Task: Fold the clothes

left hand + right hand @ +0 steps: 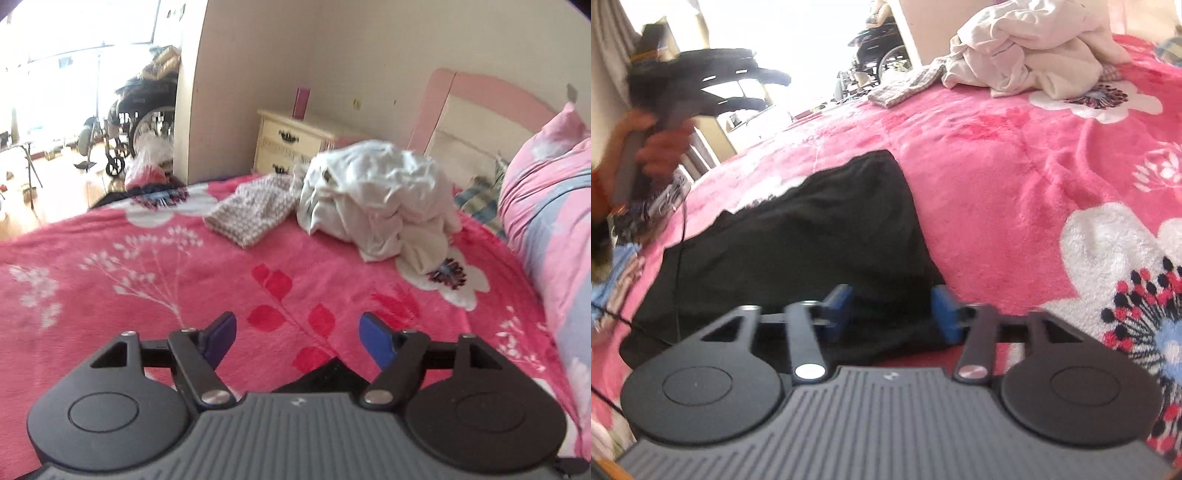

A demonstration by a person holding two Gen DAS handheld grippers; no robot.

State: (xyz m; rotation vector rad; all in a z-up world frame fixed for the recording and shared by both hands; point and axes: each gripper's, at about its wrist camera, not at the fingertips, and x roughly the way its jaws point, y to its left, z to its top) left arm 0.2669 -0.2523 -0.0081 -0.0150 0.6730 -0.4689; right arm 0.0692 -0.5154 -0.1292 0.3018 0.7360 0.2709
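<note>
A black garment (798, 251) lies flat on the pink flowered blanket (997, 184). My right gripper (892, 310) hovers low over its near right edge, jaws apart, with the black cloth under and between the blue pads (945, 314) but not pinched. My left gripper (299, 339) is lifted above the blanket (147, 295), open and empty; a black cloth corner (325, 373) shows just below it. In the right wrist view a hand (657, 147) holds that left gripper up at the far left, blurred. A crumpled pile of white clothes (376, 192) and a folded knit piece (251, 210) sit farther up the bed.
A rolled pink and grey quilt (546, 206) lines the right side of the bed, below a pink headboard (480, 92). A cream nightstand (295, 140) stands beyond the bed's far edge. A wheelchair (140, 122) is on the floor at the left.
</note>
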